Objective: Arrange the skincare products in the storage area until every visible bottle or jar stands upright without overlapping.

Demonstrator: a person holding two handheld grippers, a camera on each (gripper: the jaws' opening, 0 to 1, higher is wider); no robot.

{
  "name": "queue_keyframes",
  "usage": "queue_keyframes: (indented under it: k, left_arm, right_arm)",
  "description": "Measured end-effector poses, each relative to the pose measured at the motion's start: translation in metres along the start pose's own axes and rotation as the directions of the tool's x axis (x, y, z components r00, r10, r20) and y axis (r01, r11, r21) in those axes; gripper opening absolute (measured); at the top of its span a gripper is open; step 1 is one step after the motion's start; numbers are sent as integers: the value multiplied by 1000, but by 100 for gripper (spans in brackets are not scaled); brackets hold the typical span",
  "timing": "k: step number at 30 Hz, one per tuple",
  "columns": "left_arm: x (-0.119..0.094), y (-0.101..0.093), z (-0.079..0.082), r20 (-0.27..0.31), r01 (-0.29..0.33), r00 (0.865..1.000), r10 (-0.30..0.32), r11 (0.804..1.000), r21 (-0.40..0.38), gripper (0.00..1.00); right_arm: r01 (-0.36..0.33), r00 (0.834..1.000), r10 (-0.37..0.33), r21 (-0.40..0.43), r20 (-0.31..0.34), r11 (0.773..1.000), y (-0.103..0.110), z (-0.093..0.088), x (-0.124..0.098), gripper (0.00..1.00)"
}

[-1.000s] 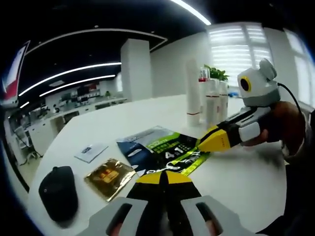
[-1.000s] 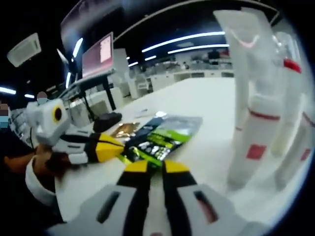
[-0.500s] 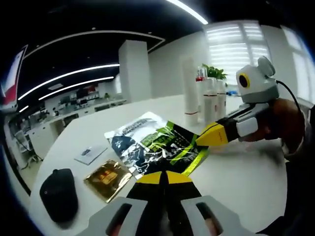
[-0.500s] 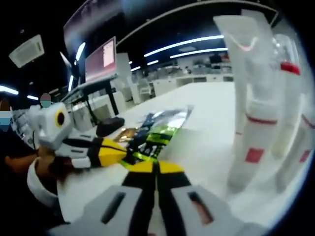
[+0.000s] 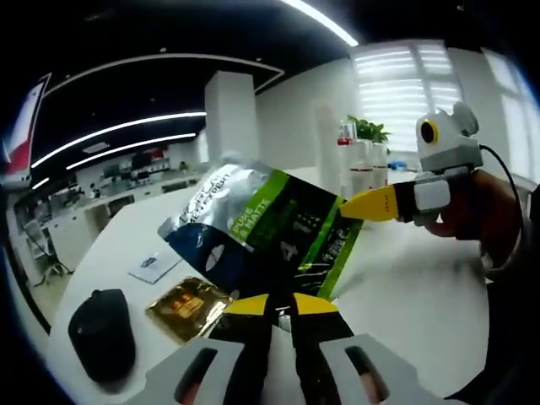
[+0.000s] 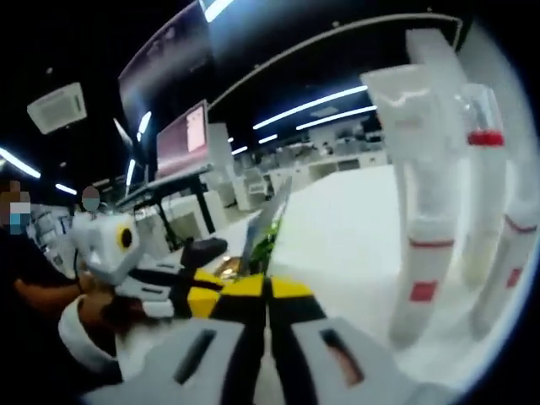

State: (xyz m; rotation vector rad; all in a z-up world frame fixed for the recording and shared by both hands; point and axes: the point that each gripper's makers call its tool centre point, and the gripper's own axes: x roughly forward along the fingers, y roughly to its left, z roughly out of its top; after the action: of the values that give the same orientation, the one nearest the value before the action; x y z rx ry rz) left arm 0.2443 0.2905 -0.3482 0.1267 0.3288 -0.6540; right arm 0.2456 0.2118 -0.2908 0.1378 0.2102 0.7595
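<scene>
A green, black and silver sachet packet [image 5: 270, 232] stands raised off the white table [image 5: 405, 295], its printed face toward the left gripper view. My left gripper [image 5: 274, 305] is shut on its bottom edge. My right gripper [image 5: 348, 207] comes in from the right and is shut on the packet's right edge. In the right gripper view the packet [image 6: 268, 224] shows edge-on above my right gripper [image 6: 268, 287], with the left gripper [image 6: 211, 295] just to its left. White tubes with red bands [image 6: 422, 211] stand upright at the right; the same tubes [image 5: 363, 164] stand behind the packet.
A gold sachet [image 5: 187, 305], a black rounded object [image 5: 101, 333] and a small white card [image 5: 156, 263] lie on the table to the left. A potted plant [image 5: 369, 129] stands behind the tubes. A hand [image 5: 472, 211] holds the right gripper. Office desks lie beyond.
The packet has risen from lying flat on the table to standing upright, held between both grippers. The right gripper has lifted with it.
</scene>
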Motion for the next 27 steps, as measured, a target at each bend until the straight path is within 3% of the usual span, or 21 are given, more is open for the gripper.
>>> queue_keyframes:
  k: [5,7,13,15,18,24,25,27]
  left_arm:
    - [-1,-1,4,23,12,1000,-11,1000,-14,13]
    - [-4,-5,12,68,41,997,-39,999,-29,13]
    - [-8,-9,18,108,82,991,-74,994,-71,16]
    - [-13,-19,29,169,164,975,-145,981,-103,17]
    - [-22,-30,45,264,283,939,-222,934,-219,20]
    - [-20,-37,46,269,311,932,-243,917,-248,29]
    - [-20,-40,49,287,333,923,-255,905,-266,30]
    - [-24,-48,58,340,402,895,-289,853,-333,33]
  right_arm:
    - [-20,999,19,22,48,1000,4,10,-4,0]
    - [-27,998,26,19,60,999,7,13,-5,0]
    - [-16,991,8,57,136,998,3,29,-14,0]
    - [-21,988,8,83,154,996,2,34,-17,0]
    - [-41,985,23,100,172,994,5,41,-21,0]
    - [-67,979,44,111,200,991,6,53,-29,0]
    - [-75,976,48,120,210,990,6,56,-31,0]
    - [-99,970,63,145,236,984,10,63,-35,0]
